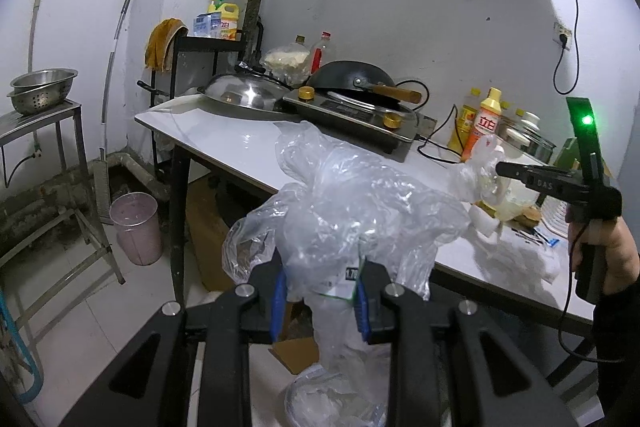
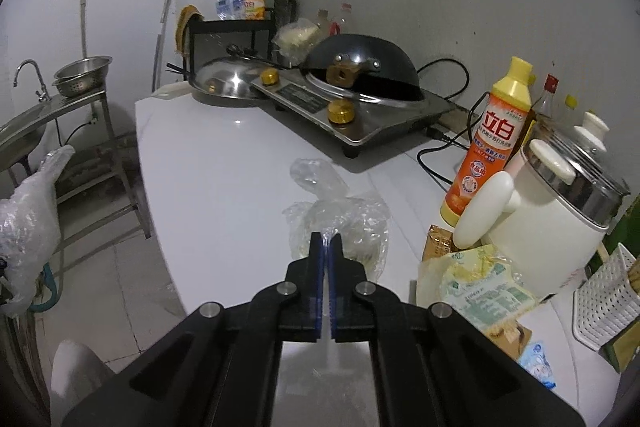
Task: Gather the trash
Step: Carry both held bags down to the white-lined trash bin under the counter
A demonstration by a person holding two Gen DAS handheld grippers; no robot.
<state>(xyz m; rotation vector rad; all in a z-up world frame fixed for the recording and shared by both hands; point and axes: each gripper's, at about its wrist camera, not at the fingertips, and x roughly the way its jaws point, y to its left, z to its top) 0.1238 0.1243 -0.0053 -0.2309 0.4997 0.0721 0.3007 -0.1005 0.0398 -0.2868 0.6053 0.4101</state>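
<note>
Left gripper (image 1: 320, 291) clamps plastic bag (image 1: 340, 203) beyond table (image 1: 240, 143) edge.

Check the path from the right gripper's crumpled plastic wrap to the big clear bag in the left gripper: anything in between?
Nothing visible blocks it. The right gripper pinches the crumpled plastic wrap above the bare white countertop; the clear plastic bag hangs in the left gripper, beside the counter's edge.

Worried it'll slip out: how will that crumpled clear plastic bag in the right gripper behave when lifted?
The plastic bag looks thin and crinkled, so probably floppy and very light. Pinched by only an edge in the right gripper, it likely dangles and may slide free.
</note>
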